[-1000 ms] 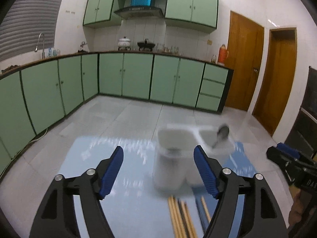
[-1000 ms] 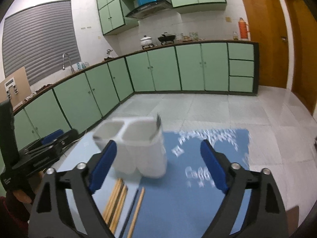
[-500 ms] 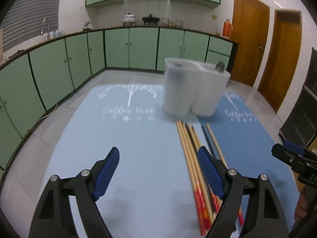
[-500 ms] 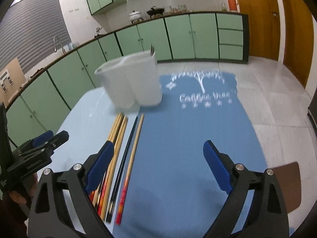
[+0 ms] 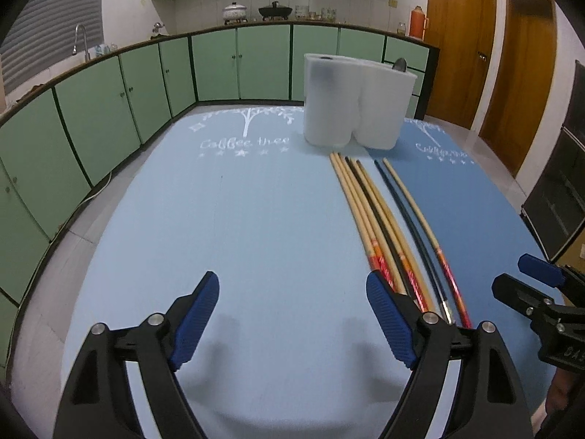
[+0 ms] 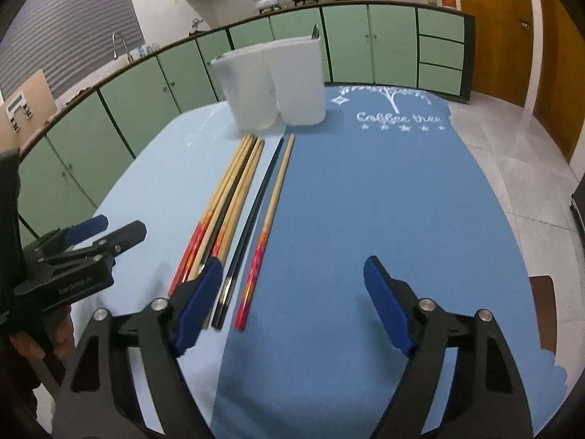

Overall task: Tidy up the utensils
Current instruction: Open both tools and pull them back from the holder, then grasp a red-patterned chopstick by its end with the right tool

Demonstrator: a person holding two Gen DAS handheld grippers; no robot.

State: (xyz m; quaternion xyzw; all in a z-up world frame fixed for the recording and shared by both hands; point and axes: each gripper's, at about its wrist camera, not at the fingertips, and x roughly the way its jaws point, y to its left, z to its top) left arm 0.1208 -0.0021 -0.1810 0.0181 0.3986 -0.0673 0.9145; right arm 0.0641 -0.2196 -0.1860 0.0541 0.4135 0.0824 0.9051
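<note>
1. Green kitchen cabinets ring a table with 2 mats, a light blue mat and a darker blue mat.
2. I count 7 chopsticks: 5 bunched on the light mat, 2 along the seam.
3. Their long axes run away from me; narrow tips point at 1 white two-cup holder, red ends near me.
4. My left gripper and right gripper gape wide, holding nothing.

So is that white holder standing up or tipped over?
Upright: the white holder stands on its base behind the chopsticks, rim on top.
</note>
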